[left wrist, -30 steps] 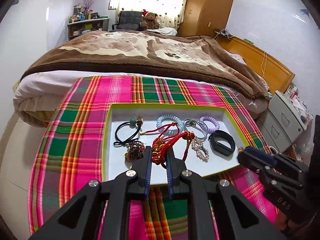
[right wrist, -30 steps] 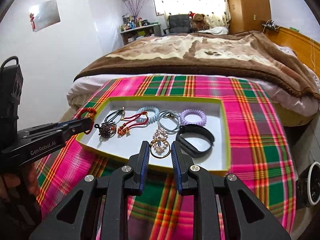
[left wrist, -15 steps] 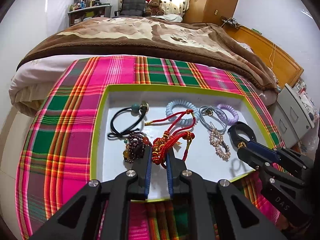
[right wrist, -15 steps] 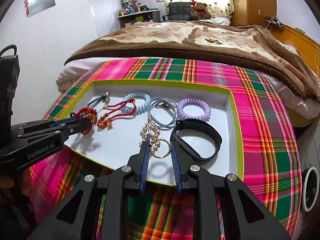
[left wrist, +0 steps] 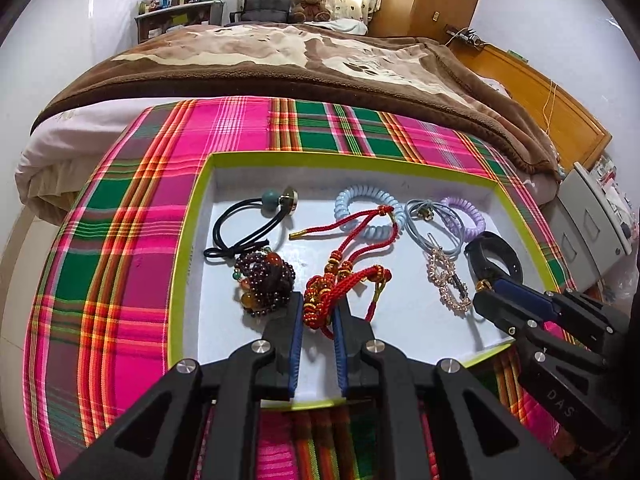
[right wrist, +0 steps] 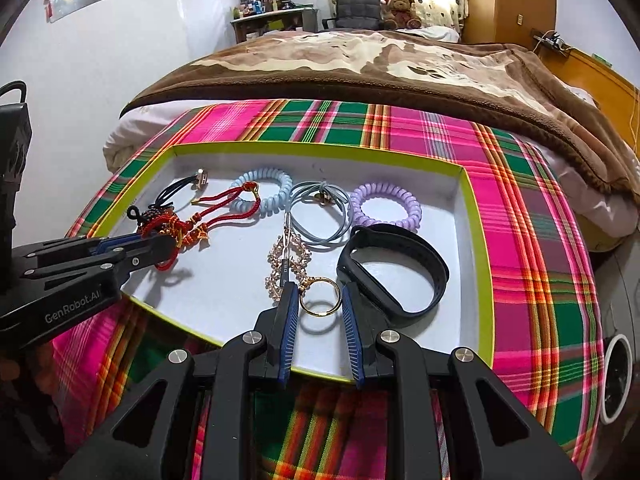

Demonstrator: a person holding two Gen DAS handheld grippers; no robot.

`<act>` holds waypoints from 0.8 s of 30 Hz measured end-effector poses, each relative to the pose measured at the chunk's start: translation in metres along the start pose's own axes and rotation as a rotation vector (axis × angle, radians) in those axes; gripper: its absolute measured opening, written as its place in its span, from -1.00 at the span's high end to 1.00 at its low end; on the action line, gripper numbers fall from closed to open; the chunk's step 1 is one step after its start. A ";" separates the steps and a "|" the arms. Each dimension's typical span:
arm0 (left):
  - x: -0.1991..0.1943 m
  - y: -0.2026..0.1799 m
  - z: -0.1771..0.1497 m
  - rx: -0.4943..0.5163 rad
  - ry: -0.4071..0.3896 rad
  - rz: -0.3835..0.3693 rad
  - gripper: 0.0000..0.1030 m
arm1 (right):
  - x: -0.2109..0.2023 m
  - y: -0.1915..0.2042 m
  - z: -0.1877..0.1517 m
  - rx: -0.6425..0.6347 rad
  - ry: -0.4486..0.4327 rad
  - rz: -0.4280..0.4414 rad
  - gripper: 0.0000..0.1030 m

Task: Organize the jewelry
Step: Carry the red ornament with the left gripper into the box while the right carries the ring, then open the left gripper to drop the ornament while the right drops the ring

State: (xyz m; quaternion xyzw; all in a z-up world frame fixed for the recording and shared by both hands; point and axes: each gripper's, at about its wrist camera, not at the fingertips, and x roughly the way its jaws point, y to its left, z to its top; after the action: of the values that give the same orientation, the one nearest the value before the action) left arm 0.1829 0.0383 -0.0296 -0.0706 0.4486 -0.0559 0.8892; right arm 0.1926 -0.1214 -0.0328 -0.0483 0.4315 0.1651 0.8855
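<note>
A white tray with a green rim (left wrist: 192,216) (right wrist: 474,216) lies on a plaid cloth. My left gripper (left wrist: 318,312) is shut on a red beaded bracelet (left wrist: 320,300), low over the tray's front, next to a dark bead bracelet (left wrist: 266,280). My right gripper (right wrist: 320,300) is shut on a gold ring (right wrist: 320,298), low over the tray beside a rhinestone clip (right wrist: 286,264) and a black band (right wrist: 394,268). In the tray also lie a red cord (left wrist: 352,236), a black hair tie (left wrist: 244,228), a blue coil (left wrist: 366,208), a grey tie (right wrist: 320,216) and a purple coil (right wrist: 386,206).
The plaid cloth (left wrist: 120,216) covers a round table at the foot of a bed with a brown blanket (left wrist: 280,56). A grey drawer unit (left wrist: 592,232) stands at the right. The right gripper shows in the left wrist view (left wrist: 486,292), the left one in the right wrist view (right wrist: 160,248).
Both grippers have moved forward and down over the tray, each still holding its piece. The bracelet and the ring now hang just above the tray floor.
</note>
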 end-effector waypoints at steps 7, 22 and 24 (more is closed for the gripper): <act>-0.002 0.000 0.001 -0.002 -0.002 -0.001 0.54 | 0.001 -0.001 0.001 0.013 0.007 0.002 0.55; -0.014 -0.004 -0.001 -0.006 -0.017 0.005 0.16 | -0.003 -0.002 -0.001 0.037 -0.009 0.009 0.31; -0.015 -0.004 -0.001 -0.003 -0.017 0.017 0.14 | -0.005 -0.002 -0.001 0.035 -0.017 0.003 0.27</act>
State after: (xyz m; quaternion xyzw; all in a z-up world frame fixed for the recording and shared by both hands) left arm 0.1729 0.0367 -0.0176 -0.0688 0.4414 -0.0471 0.8934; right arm 0.1897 -0.1246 -0.0291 -0.0310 0.4268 0.1592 0.8897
